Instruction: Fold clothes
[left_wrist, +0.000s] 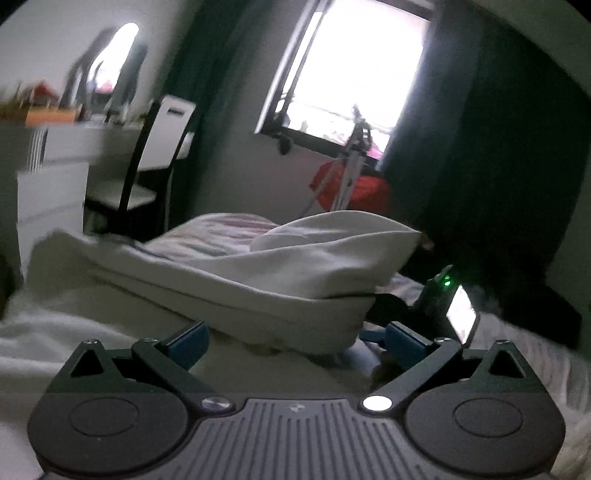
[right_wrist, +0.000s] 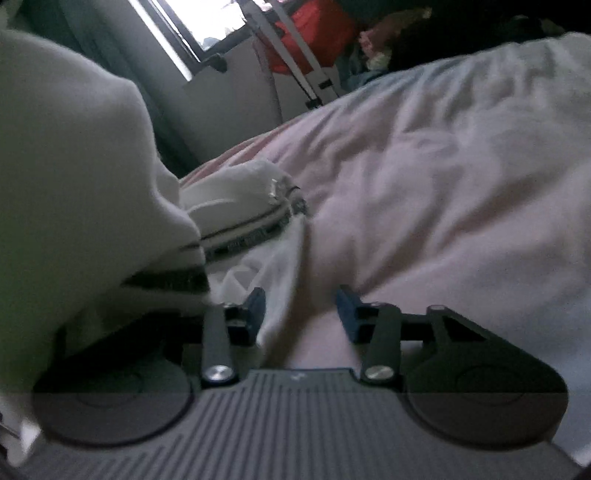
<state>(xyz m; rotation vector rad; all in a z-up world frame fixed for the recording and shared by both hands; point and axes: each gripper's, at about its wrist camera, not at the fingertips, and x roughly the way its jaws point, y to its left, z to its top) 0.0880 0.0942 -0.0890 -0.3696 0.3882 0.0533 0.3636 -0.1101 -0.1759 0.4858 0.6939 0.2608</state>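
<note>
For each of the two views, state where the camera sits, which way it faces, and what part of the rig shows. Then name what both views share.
Left wrist: sits on the left gripper, low over the bed, facing the white garment, window and chair; open jaws show.
Right wrist: sits on the right gripper, facing across the pinkish bedsheet; jaws apart, white cloth edge between them.
Shared: window, red item, white garment.

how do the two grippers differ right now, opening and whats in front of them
The left gripper stands wide open before a raised fold of white garment; the right gripper is narrower, with a thin white cloth edge between its fingers, not pinched. Both have blue pads and hover low over the bed.
</note>
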